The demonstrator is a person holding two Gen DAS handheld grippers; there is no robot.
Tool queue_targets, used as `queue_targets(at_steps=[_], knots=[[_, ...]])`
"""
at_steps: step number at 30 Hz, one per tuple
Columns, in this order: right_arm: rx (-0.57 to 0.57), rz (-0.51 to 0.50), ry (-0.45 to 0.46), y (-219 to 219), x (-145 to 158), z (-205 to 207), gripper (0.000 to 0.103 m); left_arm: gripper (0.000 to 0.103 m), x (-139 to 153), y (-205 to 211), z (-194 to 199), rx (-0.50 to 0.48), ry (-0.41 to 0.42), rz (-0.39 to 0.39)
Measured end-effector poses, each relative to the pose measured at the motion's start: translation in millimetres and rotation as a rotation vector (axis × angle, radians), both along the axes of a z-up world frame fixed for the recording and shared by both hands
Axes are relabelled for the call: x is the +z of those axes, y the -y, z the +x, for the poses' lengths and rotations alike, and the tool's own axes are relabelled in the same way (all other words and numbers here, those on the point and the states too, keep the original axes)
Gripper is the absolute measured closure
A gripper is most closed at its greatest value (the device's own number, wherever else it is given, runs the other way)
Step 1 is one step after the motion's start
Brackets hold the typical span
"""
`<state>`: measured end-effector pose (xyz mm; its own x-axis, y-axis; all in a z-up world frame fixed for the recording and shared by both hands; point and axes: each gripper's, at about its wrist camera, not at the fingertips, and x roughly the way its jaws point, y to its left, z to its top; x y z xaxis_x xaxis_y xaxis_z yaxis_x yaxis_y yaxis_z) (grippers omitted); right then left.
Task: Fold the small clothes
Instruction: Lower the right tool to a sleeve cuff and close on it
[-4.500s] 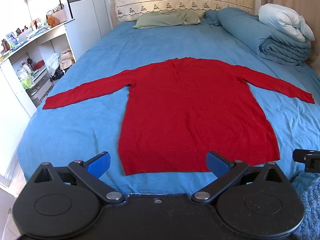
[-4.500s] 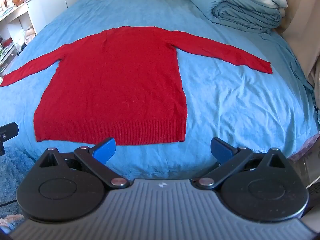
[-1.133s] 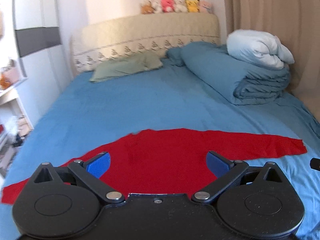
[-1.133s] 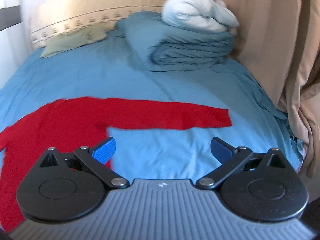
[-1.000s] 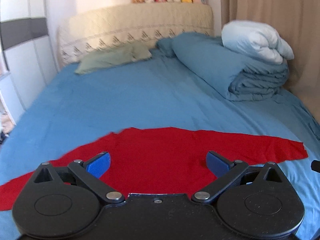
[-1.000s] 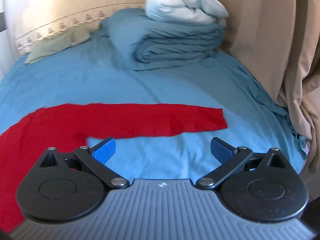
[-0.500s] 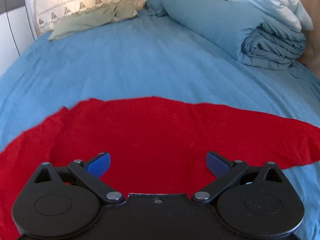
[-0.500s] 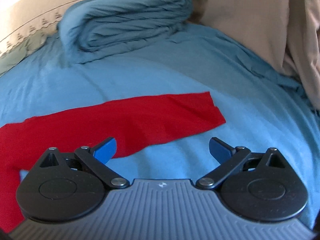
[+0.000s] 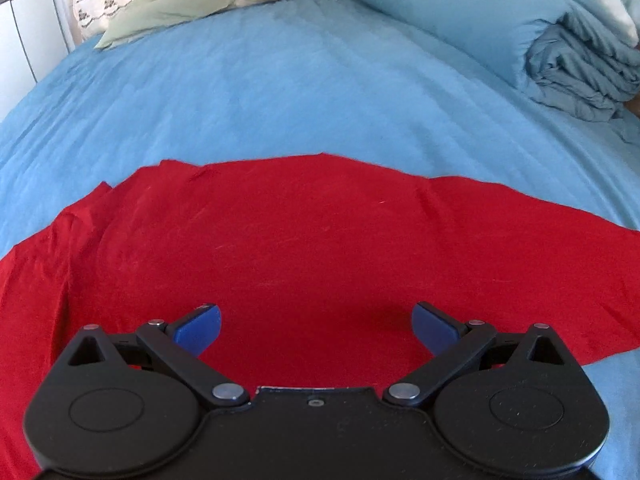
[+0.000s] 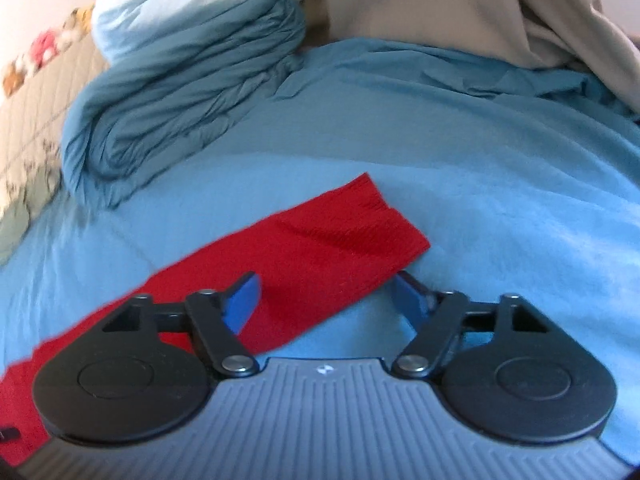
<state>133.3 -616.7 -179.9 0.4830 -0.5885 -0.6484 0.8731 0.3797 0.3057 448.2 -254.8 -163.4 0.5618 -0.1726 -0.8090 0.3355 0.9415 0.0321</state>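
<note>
Both grippers are spread wide: the left gripper [image 9: 316, 326] hovers over the red sweater [image 9: 320, 248] body, the right gripper [image 10: 324, 300] straddles its sleeve cuff [image 10: 360, 220] on the bed [image 9: 280, 92].

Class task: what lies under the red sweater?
The red sweater lies flat on the blue bedsheet, visible all around it. Anything between sweater and sheet is covered.
</note>
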Motion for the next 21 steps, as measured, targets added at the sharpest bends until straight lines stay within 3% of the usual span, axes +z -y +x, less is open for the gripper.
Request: queue_targets(at_steps=[3, 6, 9, 14, 21], knots=[[-0.036, 0.021, 0.037, 8, -1, -3, 0.037, 0.0, -1, -16, 6, 0.033, -0.019, 0.004], [-0.053, 0.027, 0.023, 12, 0, -1, 0.066, 0.0, 1, -38, 8, 0.075, -0.035, 0.009], [-0.048, 0.026, 0.018, 15, 4, 1, 0.082, 0.0, 1, -66, 10, 0.119, -0.049, 0.008], [0.071, 0.006, 0.103, -2, 37, 24, 0.083, 0.0, 3, -108, 10, 0.157, -0.072, -0.001], [0.451, -0.076, 0.265, -103, 118, 137, 0.083, 0.0, 25, -157, 3, 0.218, -0.007, -0.001]])
